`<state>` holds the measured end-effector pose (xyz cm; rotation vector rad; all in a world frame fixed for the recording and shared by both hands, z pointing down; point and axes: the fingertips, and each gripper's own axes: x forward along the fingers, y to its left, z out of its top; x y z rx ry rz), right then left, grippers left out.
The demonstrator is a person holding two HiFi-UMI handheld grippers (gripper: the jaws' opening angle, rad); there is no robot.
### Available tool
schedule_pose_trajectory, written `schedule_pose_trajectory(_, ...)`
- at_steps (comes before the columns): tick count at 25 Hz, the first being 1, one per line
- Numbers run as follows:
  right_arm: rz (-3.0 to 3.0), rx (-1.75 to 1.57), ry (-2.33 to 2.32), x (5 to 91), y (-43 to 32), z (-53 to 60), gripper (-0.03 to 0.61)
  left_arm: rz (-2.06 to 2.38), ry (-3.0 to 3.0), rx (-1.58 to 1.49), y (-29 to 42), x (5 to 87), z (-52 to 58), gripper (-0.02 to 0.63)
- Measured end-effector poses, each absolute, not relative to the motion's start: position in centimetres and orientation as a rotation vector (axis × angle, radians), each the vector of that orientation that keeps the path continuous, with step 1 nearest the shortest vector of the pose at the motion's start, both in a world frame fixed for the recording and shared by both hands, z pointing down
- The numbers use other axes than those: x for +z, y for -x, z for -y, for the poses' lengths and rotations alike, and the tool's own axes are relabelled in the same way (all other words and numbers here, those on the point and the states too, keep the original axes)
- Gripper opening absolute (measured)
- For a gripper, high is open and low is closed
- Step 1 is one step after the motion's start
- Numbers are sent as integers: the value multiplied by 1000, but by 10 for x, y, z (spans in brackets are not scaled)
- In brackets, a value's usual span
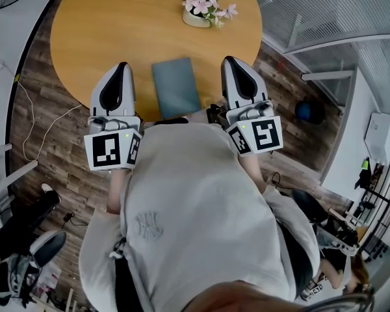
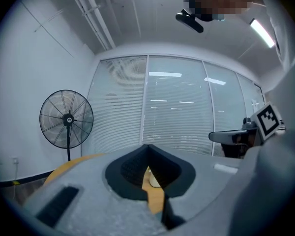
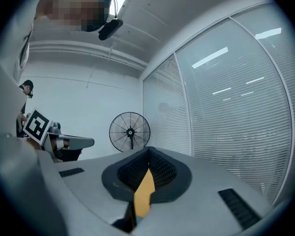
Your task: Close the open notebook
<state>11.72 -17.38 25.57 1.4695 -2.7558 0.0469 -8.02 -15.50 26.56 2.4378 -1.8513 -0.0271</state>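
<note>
**notebook shut on the table, both jaws pressed together**

the only markings in view are the black-and-white square patterns on each gripper's cube. an emblem on the person's grey shirt (image 1: 146, 226) is too faint to read.

the left gripper (image 1: 121, 67) and right gripper (image 1: 231, 60) hang level over the near edge of the round wooden table (image 1: 110, 25). each pair of jaws is pressed together and pinches nothing. a thin strip of table shows through the slit below each pair.

the notebook (image 1: 175, 86) lies flat with its teal cover closed, between the two pairs of jaws and apart from both. a white pot of pink flowers (image 1: 207, 6) stands beyond the jaw tips, nearer the right pair.

the floor (image 1: 58, 155) is dark wood plank, with a white cable (image 1: 36, 132) trailing left of the left jaws. a black fan (image 2: 66, 118) stands ahead and to the left of the left jaws, against a white wall. glass walls with white blinds (image 2: 177, 107) run ahead of both pairs. a blue ball (image 1: 310, 111) sits on the floor right of the right jaws.
</note>
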Motion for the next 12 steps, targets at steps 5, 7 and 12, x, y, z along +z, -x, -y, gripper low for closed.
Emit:
schedule_pose_trajectory(5,2756,12,-1492,248,-121,172,-8,1862,-2421,-59,84,268,146,15)
schedule_pose_trajectory(7,2747,20,-1497,250,-123,170,-8,1847,-2415,-55,83,271,144,15)
schedule_pose_trajectory(12,2733,33,-1488,257,-121,171,-6,1826,-2418,-56,82,275,151,15)
